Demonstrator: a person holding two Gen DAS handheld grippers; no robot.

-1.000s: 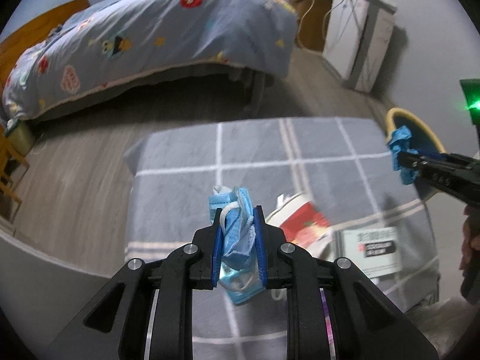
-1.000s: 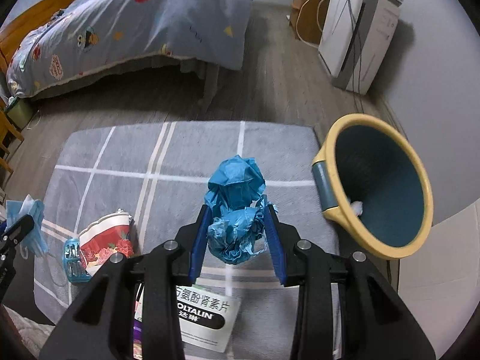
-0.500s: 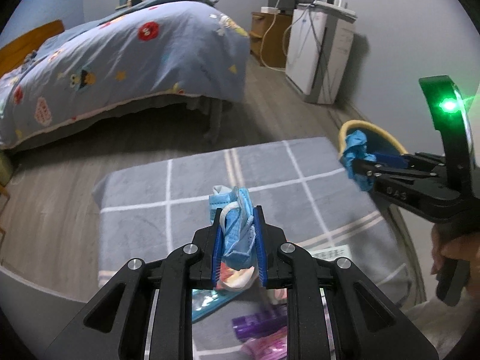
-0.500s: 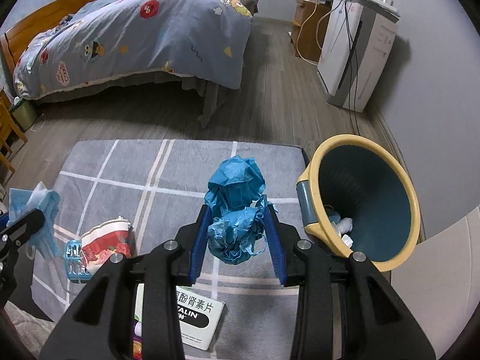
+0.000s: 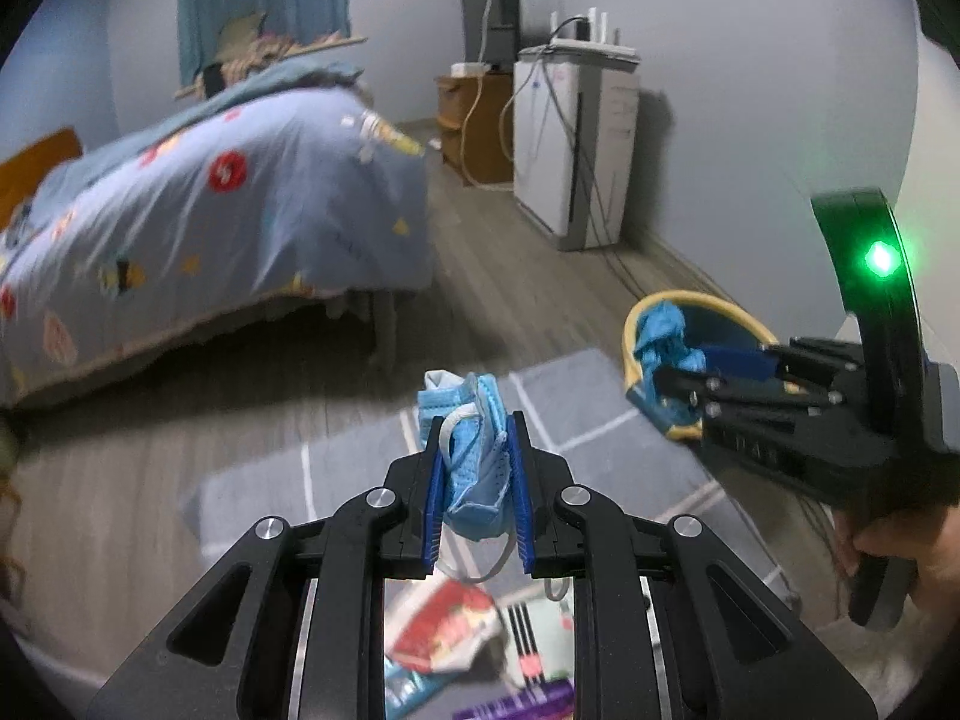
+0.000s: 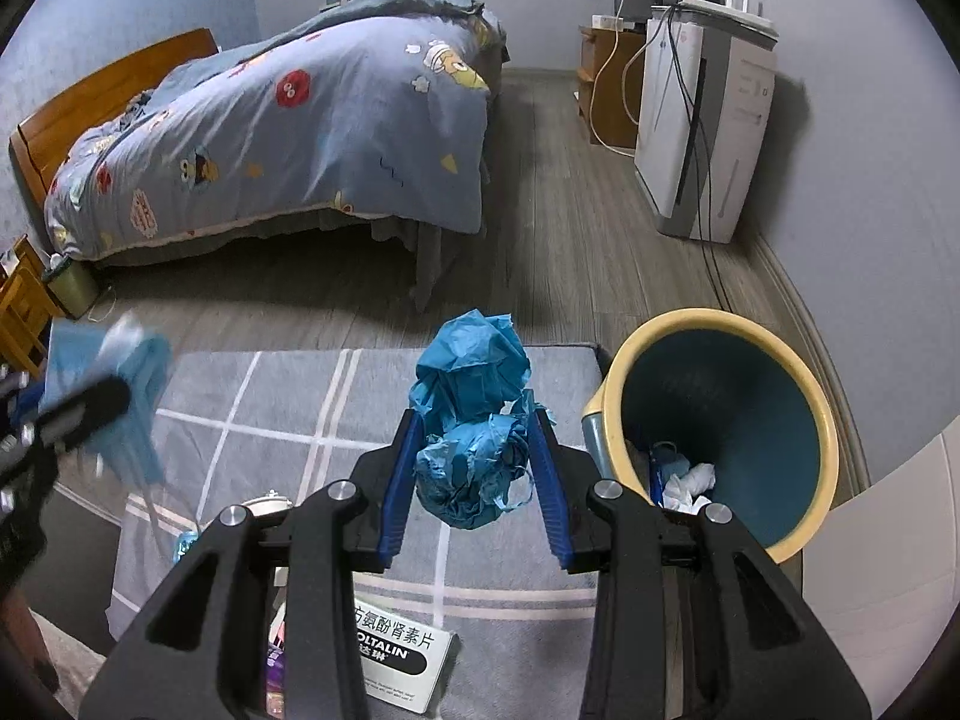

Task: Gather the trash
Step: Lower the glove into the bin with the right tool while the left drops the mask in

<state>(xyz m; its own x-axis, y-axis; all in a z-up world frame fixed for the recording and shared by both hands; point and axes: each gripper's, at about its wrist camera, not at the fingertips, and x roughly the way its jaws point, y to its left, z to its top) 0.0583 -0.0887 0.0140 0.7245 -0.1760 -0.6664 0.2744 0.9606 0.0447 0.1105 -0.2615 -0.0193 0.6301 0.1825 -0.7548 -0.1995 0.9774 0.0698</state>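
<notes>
We count two grippers: the left gripper (image 5: 477, 495) and the right gripper (image 6: 474, 474); one face mask (image 5: 474, 456), one blue paper wad (image 6: 471, 420), one bin (image 6: 822, 420) at three o'clock, one bed (image 6: 312, 138), one medicine box (image 6: 399, 666).

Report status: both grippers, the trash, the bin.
Left gripper shut on face mask. Right gripper shut on crumpled blue wad, beside bin. Bin mouth unobstructed, tissues inside.

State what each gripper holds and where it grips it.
Left gripper: a light blue face mask, pinched across its bunched middle. Right gripper: a crumpled blue paper wad, clamped around its lower half.
</notes>
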